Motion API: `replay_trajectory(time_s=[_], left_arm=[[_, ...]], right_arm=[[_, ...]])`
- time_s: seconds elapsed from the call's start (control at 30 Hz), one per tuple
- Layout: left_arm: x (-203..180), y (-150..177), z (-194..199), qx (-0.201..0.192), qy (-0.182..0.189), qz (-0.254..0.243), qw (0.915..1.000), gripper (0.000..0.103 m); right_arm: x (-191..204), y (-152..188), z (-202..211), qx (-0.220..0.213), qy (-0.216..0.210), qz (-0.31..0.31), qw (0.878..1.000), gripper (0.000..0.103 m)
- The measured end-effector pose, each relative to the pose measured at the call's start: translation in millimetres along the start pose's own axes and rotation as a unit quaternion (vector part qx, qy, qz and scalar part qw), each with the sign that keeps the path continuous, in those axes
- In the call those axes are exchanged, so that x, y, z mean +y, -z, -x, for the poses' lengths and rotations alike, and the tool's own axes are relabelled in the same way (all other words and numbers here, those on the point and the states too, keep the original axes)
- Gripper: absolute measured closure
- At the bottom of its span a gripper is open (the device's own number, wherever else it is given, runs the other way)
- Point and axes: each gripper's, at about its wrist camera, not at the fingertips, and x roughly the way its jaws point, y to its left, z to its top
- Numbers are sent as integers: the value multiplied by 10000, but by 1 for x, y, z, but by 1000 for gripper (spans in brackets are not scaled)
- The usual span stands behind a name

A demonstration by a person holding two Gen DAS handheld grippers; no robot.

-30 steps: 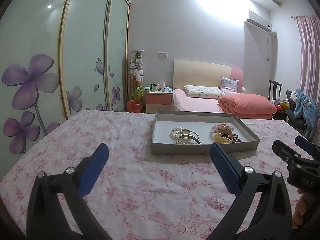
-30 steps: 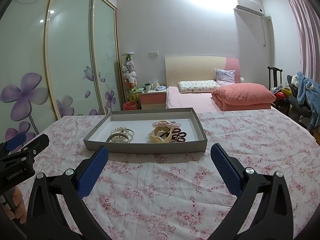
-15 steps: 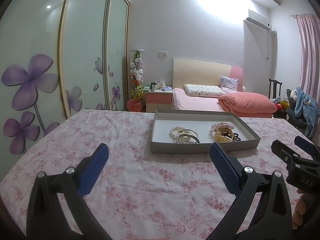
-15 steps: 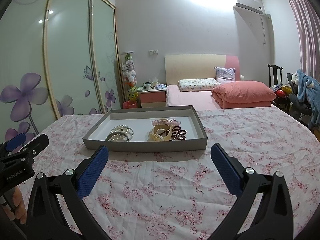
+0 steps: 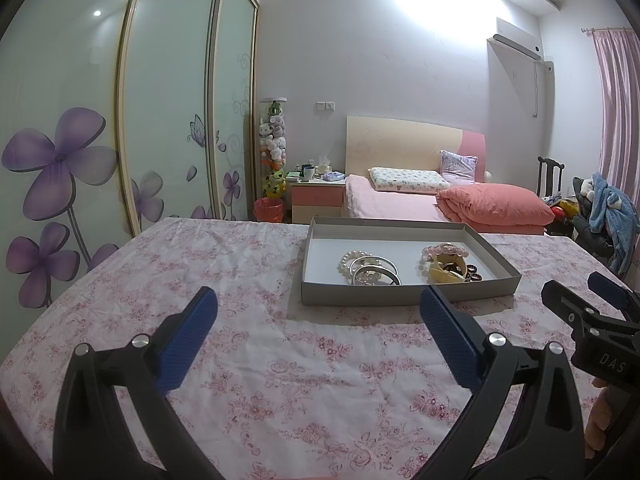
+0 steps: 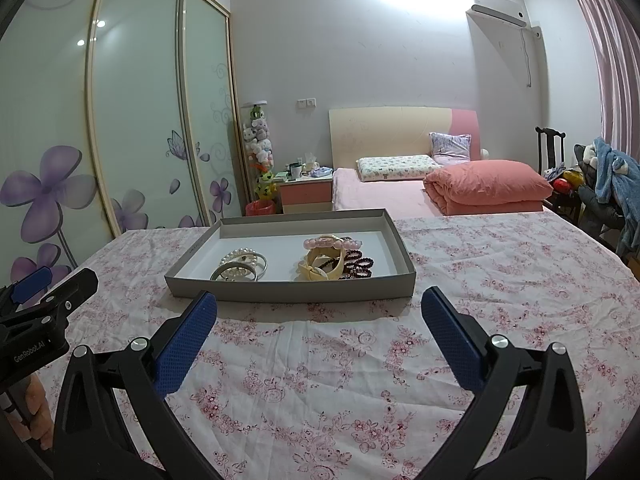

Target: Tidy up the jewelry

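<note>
While spread wide, both grippers' jaws above the floral cloth (image 6: 320, 360), short of the jewelry tray (image 6: 288, 290).

Bright ceiling glare on wall (image 5: 400, 40), soft shadows, fisheye-warped edges

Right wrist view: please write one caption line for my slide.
Open right gripper faces a grey tray of bracelets on a floral tablecloth.

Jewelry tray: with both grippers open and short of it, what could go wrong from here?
1. The silver bangles overlap the pearl bracelet; a pinch may lift both.
2. The yellow band lies against the dark beads and could drag them.
3. The shallow tray may slide on the wrinkled cloth.
</note>
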Motion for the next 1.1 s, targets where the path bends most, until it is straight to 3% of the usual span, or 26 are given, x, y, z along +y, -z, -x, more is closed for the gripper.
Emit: replay_trajectory(time_s=[1.1], left_arm=[[-4,6,1,3,33,-38,10000,4]], right_arm=[[0,1,0,14,1,-28,10000,2]])
